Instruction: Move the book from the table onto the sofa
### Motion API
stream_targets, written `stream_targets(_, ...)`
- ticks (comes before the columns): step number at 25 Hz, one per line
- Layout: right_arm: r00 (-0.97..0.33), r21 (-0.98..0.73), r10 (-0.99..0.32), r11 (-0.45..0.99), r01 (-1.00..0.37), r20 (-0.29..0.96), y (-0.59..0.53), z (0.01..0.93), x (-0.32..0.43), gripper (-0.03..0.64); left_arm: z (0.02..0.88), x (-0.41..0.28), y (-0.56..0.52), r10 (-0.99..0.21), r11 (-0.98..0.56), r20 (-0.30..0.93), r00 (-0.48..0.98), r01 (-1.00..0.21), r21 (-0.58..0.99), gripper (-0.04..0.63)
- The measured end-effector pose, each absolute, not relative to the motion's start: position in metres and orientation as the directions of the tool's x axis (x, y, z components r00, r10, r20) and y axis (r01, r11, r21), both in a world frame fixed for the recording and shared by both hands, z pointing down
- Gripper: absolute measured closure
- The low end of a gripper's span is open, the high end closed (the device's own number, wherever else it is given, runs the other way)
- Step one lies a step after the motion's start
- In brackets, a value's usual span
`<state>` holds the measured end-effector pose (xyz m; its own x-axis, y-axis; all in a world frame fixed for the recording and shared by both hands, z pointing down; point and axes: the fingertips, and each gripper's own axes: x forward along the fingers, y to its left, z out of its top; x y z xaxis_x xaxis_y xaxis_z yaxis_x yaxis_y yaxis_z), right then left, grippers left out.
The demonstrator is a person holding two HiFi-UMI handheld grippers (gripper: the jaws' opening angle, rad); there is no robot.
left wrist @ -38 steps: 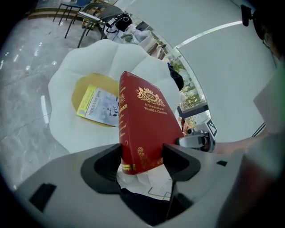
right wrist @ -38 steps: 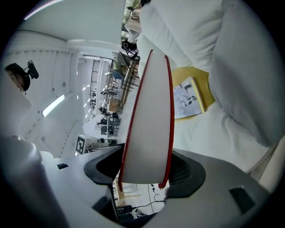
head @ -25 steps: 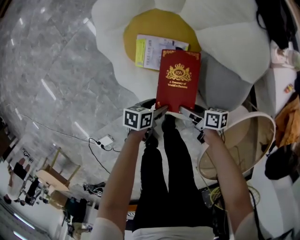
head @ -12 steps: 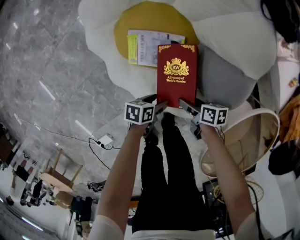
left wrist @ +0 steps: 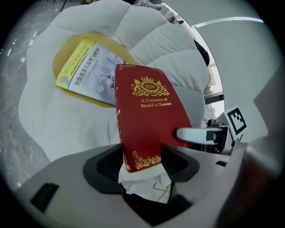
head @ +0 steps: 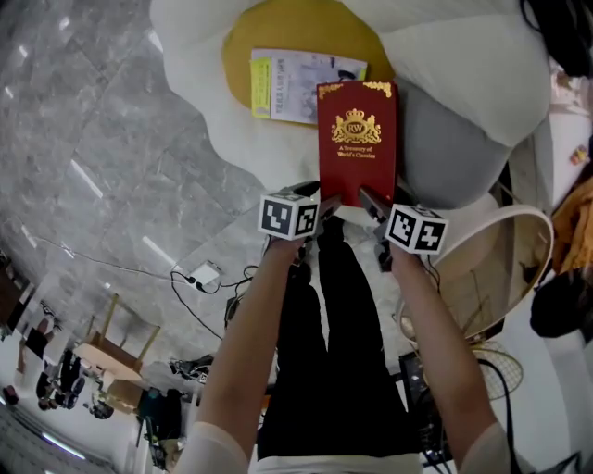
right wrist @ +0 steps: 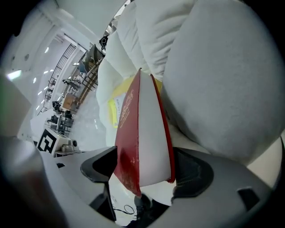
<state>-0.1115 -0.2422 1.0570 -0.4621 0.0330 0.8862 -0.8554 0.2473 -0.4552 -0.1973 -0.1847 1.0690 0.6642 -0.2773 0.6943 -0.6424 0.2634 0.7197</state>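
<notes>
The right gripper's (head: 372,202) jaws have just been opening around the book (head: 357,139), so with only the left gripper (head: 324,204) pinching it, it may slide off the sofa (head: 463,74).

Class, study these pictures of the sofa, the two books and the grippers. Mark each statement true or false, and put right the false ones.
1. The red book has a gold crest and gold lettering on its cover. True.
2. The yellow-and-white book lies on the floor. False: it lies on the yellow cushion in the middle of the sofa.
3. The left gripper has nothing between its jaws. False: a corner of the red book stands between them.
4. The sofa has white, petal-like cushions around the yellow one. True.
</notes>
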Motion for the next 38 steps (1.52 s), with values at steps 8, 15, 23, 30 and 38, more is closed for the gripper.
stream_targets(8, -0.466, -0.43, -0.1, 0.257, -0.866, 0.879, -0.248, 1.022, -0.099, 0.244, 1.055, -0.216, -0.181, -0.308, 0.223, 0.699, 0.645, -0.665, 0.712, 0.331)
stream_targets(15, -0.556, -0.502, -0.103, 0.318, -0.804, 0.825, -0.231, 0.971, -0.119, 0.256, 0.995, -0.241, -0.17, -0.377, 0.16, 0.716, 0.587, -0.72, 0.675, 0.4)
stream_targets(23, -0.628, -0.519, -0.156, 0.433, -0.737, 0.762, -0.218, 0.865, -0.139, 0.496, 0.859, -0.261, -0.157, -0.498, 0.043, 0.677, 0.542, -0.764, 0.643, 0.485)
stream_targets(30, -0.656, -0.514, -0.208, 0.47, -0.717, 0.725, -0.202, 0.761, -0.123, 0.558, 0.747, -0.269, -0.126, -0.558, 0.005, 0.65, 0.516, -0.781, 0.625, 0.546)
stream_targets(38, -0.732, -0.536, -0.266, 0.536, -0.653, 0.627, -0.171, 0.631, -0.119, 0.569, 0.615, -0.264, -0.085, -0.654, -0.065, 0.566, 0.502, -0.783, 0.619, 0.594)
